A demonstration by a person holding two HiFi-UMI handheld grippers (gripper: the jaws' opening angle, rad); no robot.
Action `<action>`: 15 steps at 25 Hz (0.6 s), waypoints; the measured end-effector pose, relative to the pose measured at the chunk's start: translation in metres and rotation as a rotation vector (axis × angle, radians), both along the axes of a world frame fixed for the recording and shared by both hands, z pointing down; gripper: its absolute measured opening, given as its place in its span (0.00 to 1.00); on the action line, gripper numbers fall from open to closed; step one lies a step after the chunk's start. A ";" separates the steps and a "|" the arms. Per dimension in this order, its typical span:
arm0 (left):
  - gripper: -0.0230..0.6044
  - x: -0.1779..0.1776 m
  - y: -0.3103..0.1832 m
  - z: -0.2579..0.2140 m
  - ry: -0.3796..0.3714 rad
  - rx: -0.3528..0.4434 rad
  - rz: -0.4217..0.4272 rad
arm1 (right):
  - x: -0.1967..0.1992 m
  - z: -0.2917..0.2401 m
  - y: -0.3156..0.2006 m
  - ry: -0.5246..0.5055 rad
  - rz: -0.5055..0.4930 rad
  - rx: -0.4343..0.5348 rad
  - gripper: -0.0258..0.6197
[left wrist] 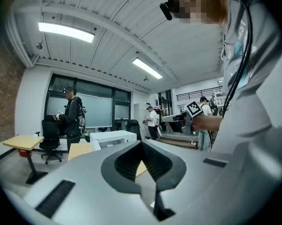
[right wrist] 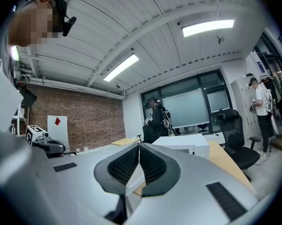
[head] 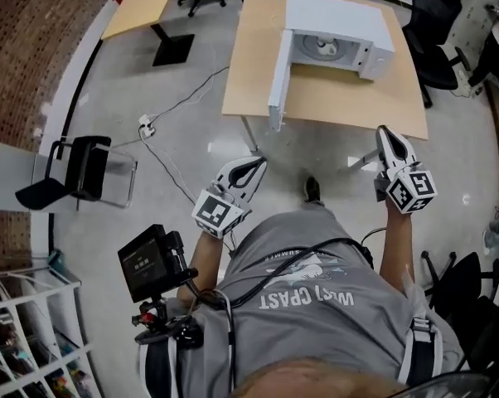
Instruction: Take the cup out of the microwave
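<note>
A white microwave (head: 341, 31) stands on a wooden table (head: 332, 98) ahead, its door (head: 278, 77) swung open to the left. In the lit cavity sits a pale round shape, the cup (head: 326, 48), too small to make out clearly. My left gripper (head: 259, 163) is held over the floor short of the table's near left corner, jaws shut and empty. My right gripper (head: 384, 131) hovers at the table's near right edge, also shut on nothing. In the left gripper view the shut gripper (left wrist: 142, 144) points toward the microwave (left wrist: 110, 137). In the right gripper view the gripper (right wrist: 139, 146) points toward the microwave (right wrist: 188, 144).
A black chair (head: 75, 172) stands at the left. A power strip with cable (head: 146, 124) lies on the floor near the table leg. A second table (head: 142, 7) is farther back. Office chairs (head: 436, 31) stand at the right. People stand at the far windows (left wrist: 73, 114).
</note>
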State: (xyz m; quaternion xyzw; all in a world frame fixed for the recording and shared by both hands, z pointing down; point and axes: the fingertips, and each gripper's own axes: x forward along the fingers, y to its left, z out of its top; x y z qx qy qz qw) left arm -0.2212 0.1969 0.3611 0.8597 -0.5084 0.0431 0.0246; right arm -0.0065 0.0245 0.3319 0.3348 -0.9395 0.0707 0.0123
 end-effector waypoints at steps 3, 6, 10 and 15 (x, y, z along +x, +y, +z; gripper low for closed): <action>0.11 0.000 -0.042 -0.002 -0.015 0.009 -0.013 | -0.007 0.003 -0.049 -0.023 -0.011 0.014 0.06; 0.11 0.004 -0.072 0.010 -0.031 -0.014 -0.046 | -0.016 0.019 -0.090 -0.028 -0.059 -0.009 0.06; 0.11 0.007 -0.118 0.010 -0.039 -0.029 -0.062 | -0.032 0.030 -0.135 -0.029 -0.103 -0.041 0.06; 0.11 0.009 -0.183 0.008 -0.056 -0.017 -0.037 | -0.054 0.044 -0.192 -0.014 -0.134 -0.063 0.06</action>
